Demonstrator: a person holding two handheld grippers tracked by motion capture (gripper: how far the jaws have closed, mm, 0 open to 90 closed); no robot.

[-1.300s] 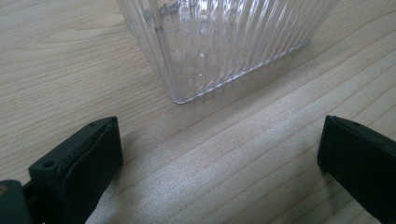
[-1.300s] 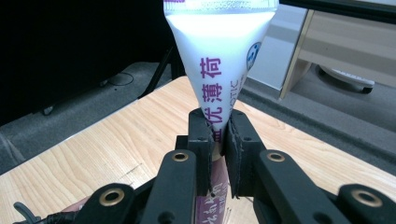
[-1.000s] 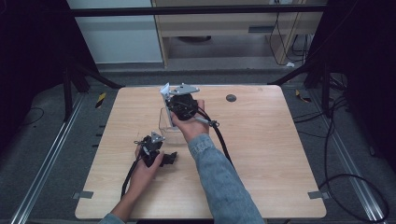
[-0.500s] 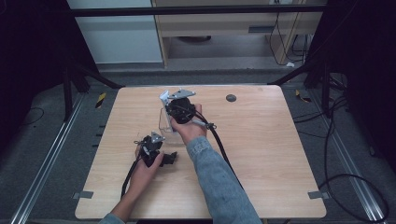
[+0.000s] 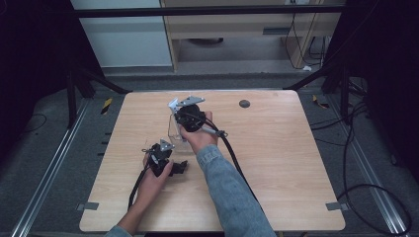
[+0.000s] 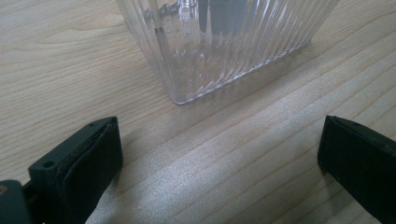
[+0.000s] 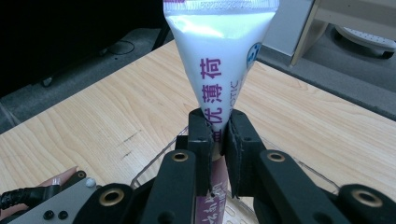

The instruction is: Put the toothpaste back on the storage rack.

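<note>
Soft white tube (image 7: 219, 60), likely light and squashy, is pinched mid-body by the right gripper (image 7: 219, 133) above the ribbed clear container (image 6: 224, 46), best held near its stiffer crimped end, while the left gripper (image 6: 219, 154) rests wide open beside it

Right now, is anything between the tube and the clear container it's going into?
Nothing visible. The right gripper holds the white tube directly over the clear ribbed container; the open left gripper rests clear of it on the table.
</note>
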